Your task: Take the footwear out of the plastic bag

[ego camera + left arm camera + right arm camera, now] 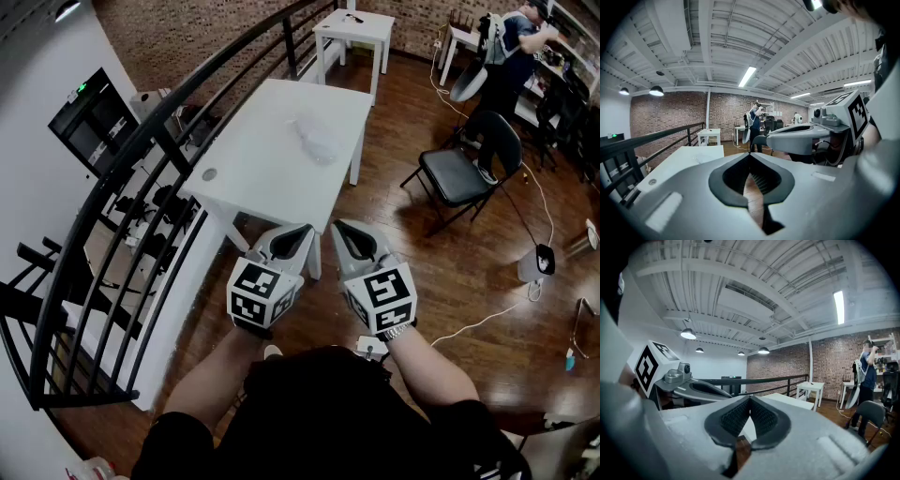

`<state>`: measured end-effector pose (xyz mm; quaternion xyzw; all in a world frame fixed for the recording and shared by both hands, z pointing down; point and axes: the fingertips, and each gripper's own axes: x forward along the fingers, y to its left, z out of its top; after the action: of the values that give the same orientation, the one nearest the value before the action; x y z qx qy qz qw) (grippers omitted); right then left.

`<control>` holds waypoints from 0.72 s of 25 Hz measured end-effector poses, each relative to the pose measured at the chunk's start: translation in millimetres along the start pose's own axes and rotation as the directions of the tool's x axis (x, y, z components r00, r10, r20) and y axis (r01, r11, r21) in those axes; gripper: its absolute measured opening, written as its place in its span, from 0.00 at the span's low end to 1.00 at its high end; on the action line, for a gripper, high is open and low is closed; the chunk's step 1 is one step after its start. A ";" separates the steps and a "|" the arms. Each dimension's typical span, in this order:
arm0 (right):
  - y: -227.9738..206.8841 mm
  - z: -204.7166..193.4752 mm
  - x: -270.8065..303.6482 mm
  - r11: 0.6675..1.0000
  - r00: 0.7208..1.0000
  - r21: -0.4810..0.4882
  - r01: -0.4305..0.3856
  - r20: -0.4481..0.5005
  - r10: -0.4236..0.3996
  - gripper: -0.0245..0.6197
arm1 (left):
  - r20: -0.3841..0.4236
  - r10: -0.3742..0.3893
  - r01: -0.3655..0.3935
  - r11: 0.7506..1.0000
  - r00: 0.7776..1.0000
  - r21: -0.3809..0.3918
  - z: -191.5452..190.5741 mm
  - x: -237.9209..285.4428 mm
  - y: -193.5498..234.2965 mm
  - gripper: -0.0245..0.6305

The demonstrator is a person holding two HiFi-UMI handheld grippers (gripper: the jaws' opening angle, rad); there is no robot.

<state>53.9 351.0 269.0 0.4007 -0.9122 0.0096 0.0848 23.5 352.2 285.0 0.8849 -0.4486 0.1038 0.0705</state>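
Note:
A clear plastic bag [317, 141] with something pale inside lies on the white table [272, 164], toward its far right part. The footwear inside cannot be made out. My left gripper [305, 228] and right gripper [336, 225] are held side by side in front of my body, short of the table's near end. Both are shut with their tips together and nothing between them. In the left gripper view the left gripper [750, 154] points along the table [684, 159]. The right gripper [750, 397] shows the same table [787, 401] beyond its tips.
A black railing [141, 178] curves along the left of the table. A black chair [464, 169] stands to the right, and a person [511, 56] stands at the far right. A second small white table [354, 33] is behind. Cables and a small lamp [536, 264] lie on the wood floor.

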 end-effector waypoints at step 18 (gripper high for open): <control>-40.3 -0.8 29.6 1.000 1.000 -0.003 0.008 -0.018 -0.008 0.02 | 0.005 0.001 -0.001 1.000 1.000 -0.008 9.1 43.8 21.6 0.06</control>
<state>64.0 302.1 272.5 0.4043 -0.9098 0.0114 0.0935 32.4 303.4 287.6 0.8847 -0.4496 0.0997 0.0728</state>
